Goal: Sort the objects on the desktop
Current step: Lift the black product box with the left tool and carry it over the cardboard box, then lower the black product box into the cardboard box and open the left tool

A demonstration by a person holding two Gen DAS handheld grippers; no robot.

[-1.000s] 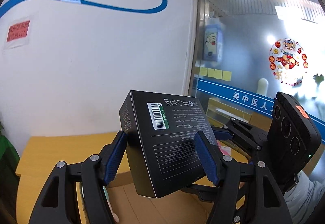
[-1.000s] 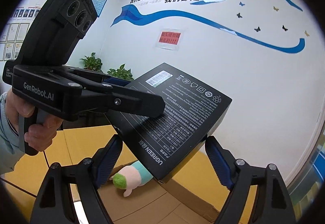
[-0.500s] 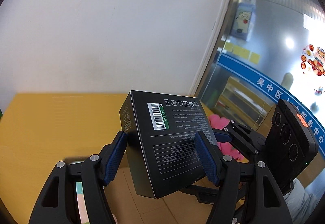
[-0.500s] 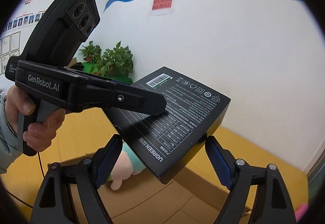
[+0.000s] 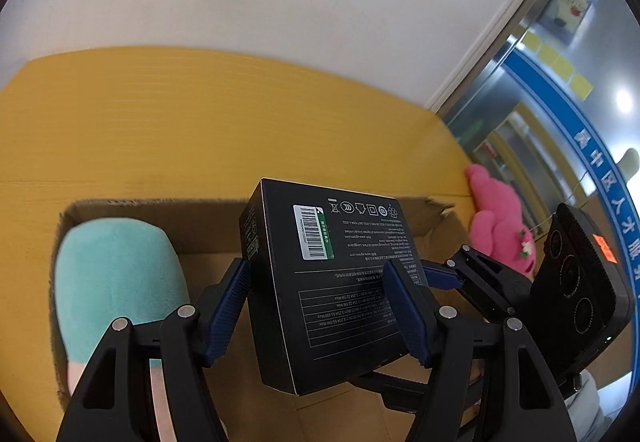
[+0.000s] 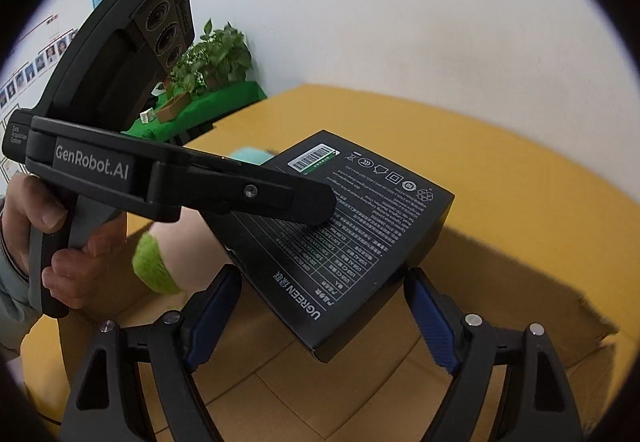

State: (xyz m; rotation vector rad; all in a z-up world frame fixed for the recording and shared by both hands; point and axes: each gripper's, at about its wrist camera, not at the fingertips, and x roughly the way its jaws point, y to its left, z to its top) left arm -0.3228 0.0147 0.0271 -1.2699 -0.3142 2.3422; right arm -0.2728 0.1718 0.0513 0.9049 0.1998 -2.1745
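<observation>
A black UGREEN box [image 5: 328,282] is clamped between the blue pads of my left gripper [image 5: 320,306], tilted, above an open cardboard box [image 5: 208,209]. It also shows in the right wrist view [image 6: 352,226], where my left gripper's finger [image 6: 256,193] lies across it. My right gripper [image 6: 320,314] is open just below and around the box's lower corner; its pads stand apart from the box. A teal plush toy [image 5: 116,274] lies inside the cardboard box at the left; its green end [image 6: 154,270] shows under the left gripper.
The cardboard box [image 6: 520,282] sits on a yellow table [image 5: 200,113] against a white wall. A pink plush toy [image 5: 500,217] lies on the table right of the box. Potted plants [image 6: 212,57] on a green cloth stand beyond the table.
Both grippers and the black box have tipped downward over the cardboard box. The wall has left the view; the table, box interior and plush toys have come in. The grip is unchanged.
</observation>
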